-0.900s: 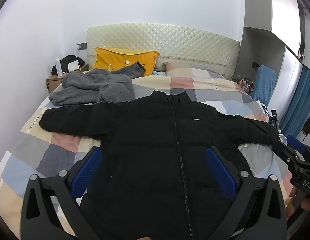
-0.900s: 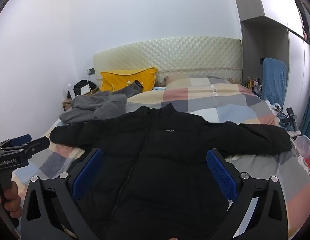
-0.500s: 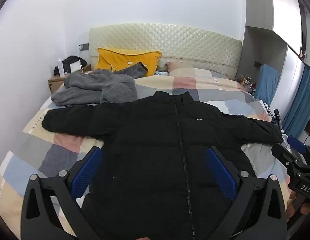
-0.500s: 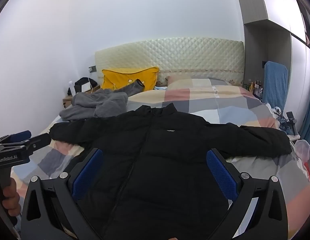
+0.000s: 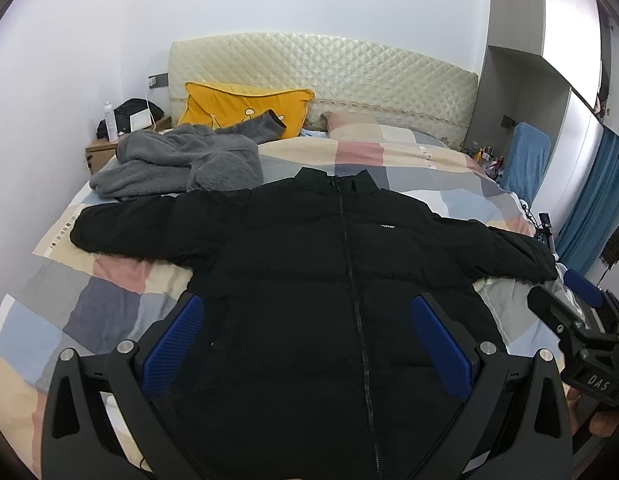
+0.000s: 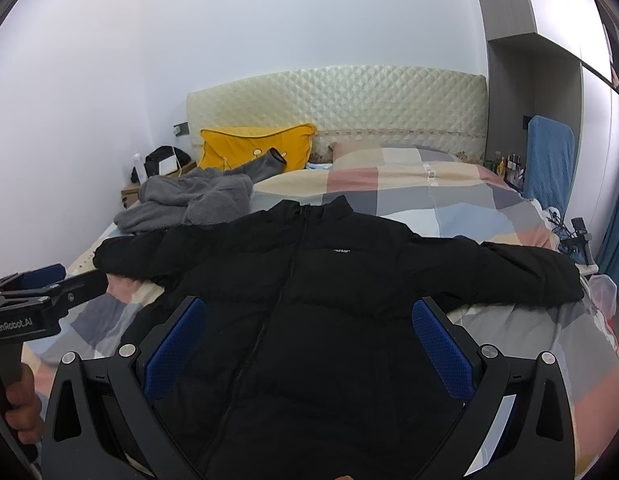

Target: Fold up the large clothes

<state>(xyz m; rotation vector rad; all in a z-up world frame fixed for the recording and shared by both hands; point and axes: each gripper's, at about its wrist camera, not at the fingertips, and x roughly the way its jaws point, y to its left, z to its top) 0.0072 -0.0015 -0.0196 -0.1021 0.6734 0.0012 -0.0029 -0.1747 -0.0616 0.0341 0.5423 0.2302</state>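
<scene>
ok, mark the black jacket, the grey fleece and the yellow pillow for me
black jacket [image 5: 309,280], left wrist view, chest panel left of the zip.
grey fleece [image 5: 181,164], left wrist view, middle of the crumpled heap.
yellow pillow [image 6: 245,146], right wrist view, front face above the grey sleeve.

The hem of the black jacket [image 5: 309,300] runs off the bottom edge of the left wrist view, behind the frame of the left gripper [image 5: 307,340]. The right gripper [image 5: 581,328], at the lower right of that view, is cut by the frame edge, so how its jaws stand cannot be read there. The small white chest label [image 6: 342,250] is too small to read in either view. The bottles [image 6: 509,164] at the right of the right wrist view are too small to identify. The grey fleece garment [image 5: 181,164] hides the lower part of the yellow pillow [image 5: 245,108] and possibly the jacket's far sleeve edge.
</scene>
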